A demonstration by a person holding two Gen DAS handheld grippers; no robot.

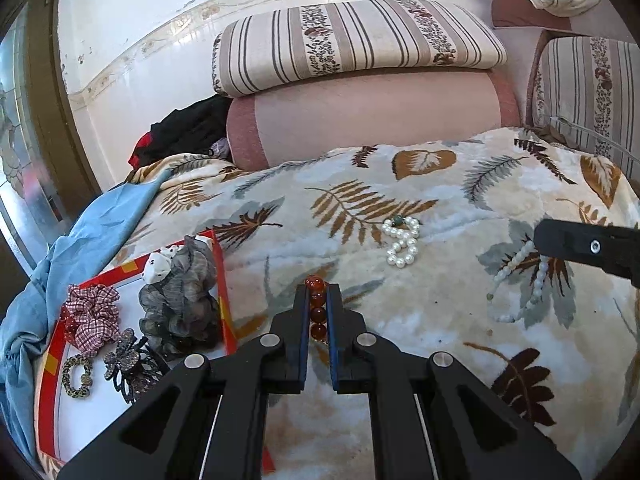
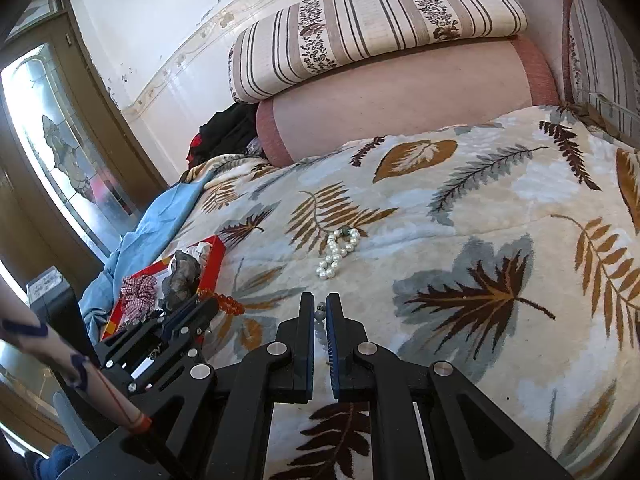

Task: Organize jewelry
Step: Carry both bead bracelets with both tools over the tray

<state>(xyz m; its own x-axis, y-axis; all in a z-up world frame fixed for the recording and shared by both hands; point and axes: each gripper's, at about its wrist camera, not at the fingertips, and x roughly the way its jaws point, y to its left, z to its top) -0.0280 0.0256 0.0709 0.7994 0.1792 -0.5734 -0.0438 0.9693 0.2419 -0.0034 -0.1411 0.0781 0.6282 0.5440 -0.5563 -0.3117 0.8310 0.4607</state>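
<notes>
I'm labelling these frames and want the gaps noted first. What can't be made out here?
- Red bead bracelet, left wrist view: its lower part is hidden between the left tool fingers.
- Pale bead strand, right wrist view: mostly hidden between the right tool fingers; its length shows only in the left view.
- Red-rimmed tray, left wrist view: near end hidden by the tool body.
- Tray contents, right wrist view: partly blocked by the left tool.

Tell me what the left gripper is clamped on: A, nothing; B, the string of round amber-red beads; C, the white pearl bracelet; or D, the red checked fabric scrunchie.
B: the left gripper is shut on the string of round amber-red beads, while the white pearl bracelet lies loose on the leaf-patterned blanket.
</notes>
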